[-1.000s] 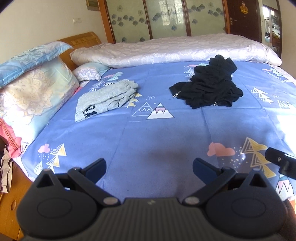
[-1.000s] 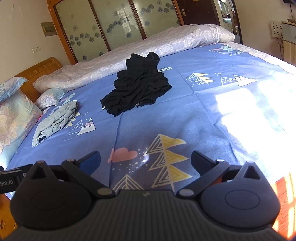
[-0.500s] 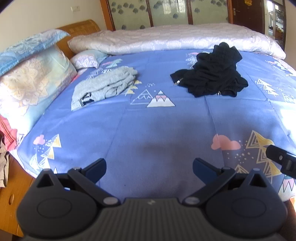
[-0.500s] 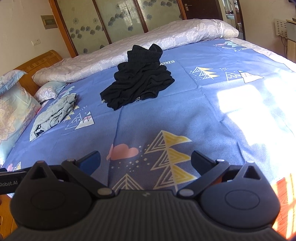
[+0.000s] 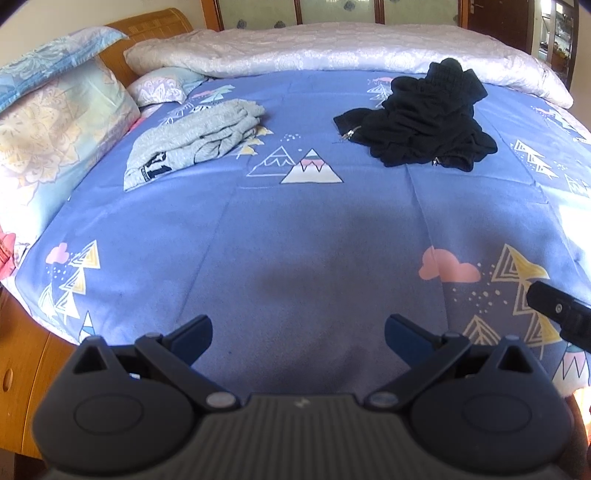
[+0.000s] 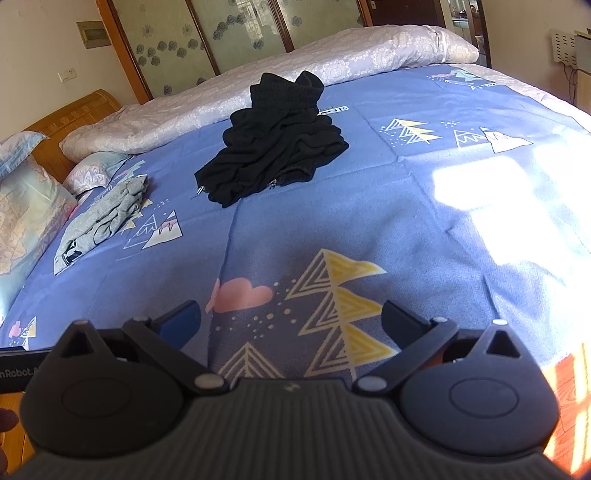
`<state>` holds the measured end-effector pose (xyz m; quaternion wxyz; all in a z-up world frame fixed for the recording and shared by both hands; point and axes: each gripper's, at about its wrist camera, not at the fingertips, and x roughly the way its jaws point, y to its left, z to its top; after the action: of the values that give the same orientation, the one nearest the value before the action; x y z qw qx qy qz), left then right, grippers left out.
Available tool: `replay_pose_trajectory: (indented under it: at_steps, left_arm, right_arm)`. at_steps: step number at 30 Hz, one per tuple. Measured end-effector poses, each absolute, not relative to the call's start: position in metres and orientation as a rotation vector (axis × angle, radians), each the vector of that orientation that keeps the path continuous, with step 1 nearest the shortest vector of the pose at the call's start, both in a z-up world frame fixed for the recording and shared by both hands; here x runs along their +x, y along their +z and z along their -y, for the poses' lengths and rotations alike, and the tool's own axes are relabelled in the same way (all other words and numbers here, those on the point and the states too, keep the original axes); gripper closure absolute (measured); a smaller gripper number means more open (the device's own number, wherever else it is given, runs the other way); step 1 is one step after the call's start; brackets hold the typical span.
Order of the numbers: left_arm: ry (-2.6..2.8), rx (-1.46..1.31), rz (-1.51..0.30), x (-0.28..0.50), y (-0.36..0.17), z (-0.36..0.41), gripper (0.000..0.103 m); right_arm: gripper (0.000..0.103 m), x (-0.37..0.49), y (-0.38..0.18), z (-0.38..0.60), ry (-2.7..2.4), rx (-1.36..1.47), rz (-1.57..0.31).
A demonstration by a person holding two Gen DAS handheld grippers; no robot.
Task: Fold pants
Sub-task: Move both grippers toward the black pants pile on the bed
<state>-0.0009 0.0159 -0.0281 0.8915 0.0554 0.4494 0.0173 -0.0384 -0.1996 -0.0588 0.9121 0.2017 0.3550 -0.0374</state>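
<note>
Fingers (image 5: 192, 334) apart above bare bedsheet (image 5: 295, 236)

Left gripper (image 5: 298, 334) and right gripper (image 6: 291, 319) hover side by side, jaws wide apart.

This is a bedroom in a home. A wide bed (image 5: 295, 229) fills both views, covered with a blue sheet (image 6: 388, 192) printed with mountains, clouds and triangle trees. A wooden headboard (image 5: 155, 22) stands at one end, with floral pillows (image 5: 55, 122) stacked against it. A pale quilted duvet (image 5: 351, 48) lies rolled along the far side. Behind it stands a wardrobe with wood-framed frosted sliding doors (image 6: 229, 33) patterned with flowers. Clothes lie loose on the sheet: a black heap (image 6: 275, 144) and a grey garment (image 5: 195, 142). A wall switch (image 6: 65, 76) and a dark wooden door (image 5: 495, 14) complete the domestic setting.
</note>
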Motion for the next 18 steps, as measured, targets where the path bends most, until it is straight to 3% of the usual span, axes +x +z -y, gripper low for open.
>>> replay_pose_trajectory:
  at_steps: [18]
  left_arm:
    - [-0.083, 0.082, -0.958, 0.022, -0.043, -0.009, 0.0]
  right_arm:
    - [0.002, -0.013, -0.064, 0.221, -0.074, 0.427, -0.718]
